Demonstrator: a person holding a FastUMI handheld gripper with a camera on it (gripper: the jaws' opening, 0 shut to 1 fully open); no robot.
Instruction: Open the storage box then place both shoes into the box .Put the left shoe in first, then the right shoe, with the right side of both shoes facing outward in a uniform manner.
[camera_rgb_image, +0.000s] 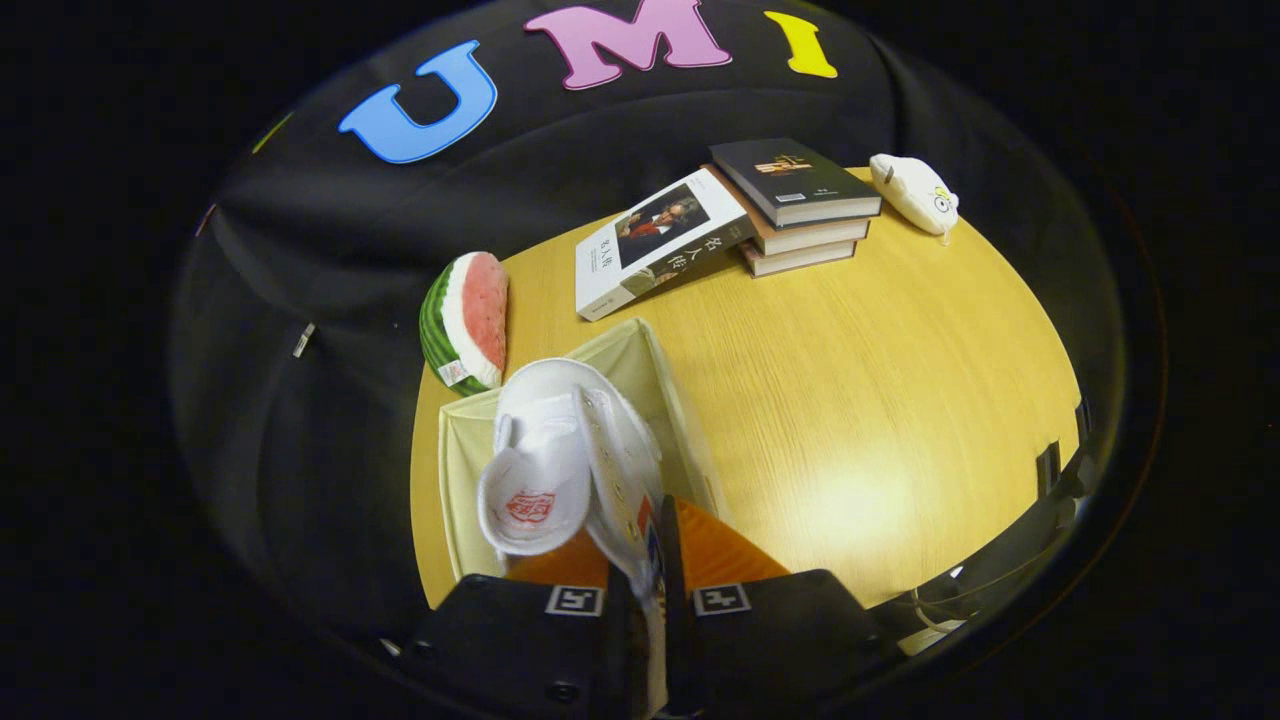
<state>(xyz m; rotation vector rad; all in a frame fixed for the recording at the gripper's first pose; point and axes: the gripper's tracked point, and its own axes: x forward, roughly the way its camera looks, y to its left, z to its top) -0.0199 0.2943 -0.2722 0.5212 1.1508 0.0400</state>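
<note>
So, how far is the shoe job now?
The storage box already stands open on the table. The gripper is shut on a white shoe, held over the box. I cannot tell whether another shoe lies inside; this shoe is not yet set down.

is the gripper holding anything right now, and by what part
Yes: the gripper is shut on a white shoe, its fingers pinching the shoe's side wall beside the opening, above the open storage box.
</note>
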